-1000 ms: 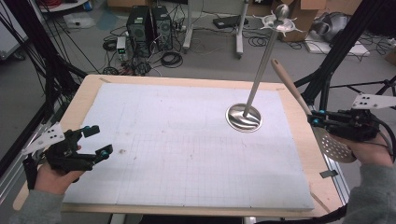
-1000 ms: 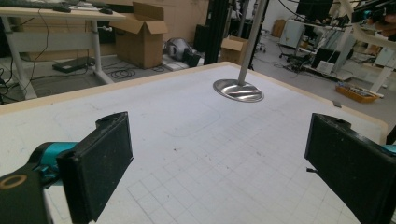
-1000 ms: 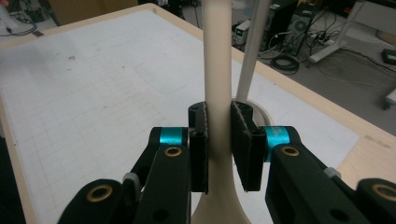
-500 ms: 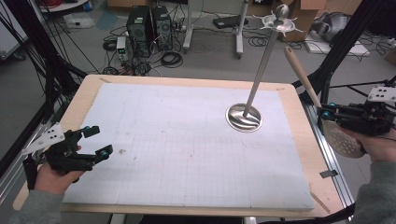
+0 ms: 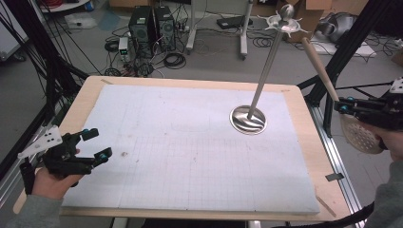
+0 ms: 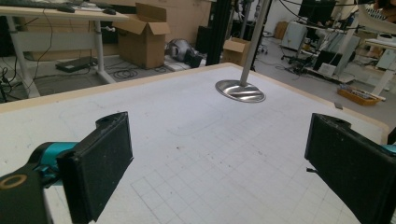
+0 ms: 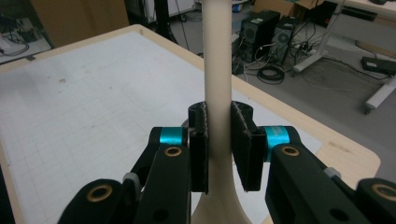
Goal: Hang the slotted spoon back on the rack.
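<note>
Now right tongs (image 7: pixel 218 140), clenching the skimmer (image 5: pixel 328 80), sit higher; left tongs (image 6: pixel 217 154) released.

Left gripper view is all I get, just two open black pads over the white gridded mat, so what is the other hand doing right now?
Observer: The right claw is shut on the pale wooden handle of a perforated skimmer spoon.
Operator: Where is it?
Observer: Off the table's right edge, beyond the light wooden table board.
Operator: And the spoon's head?
Observer: The round holed head hangs below that claw, beside the person's right hand.
</note>
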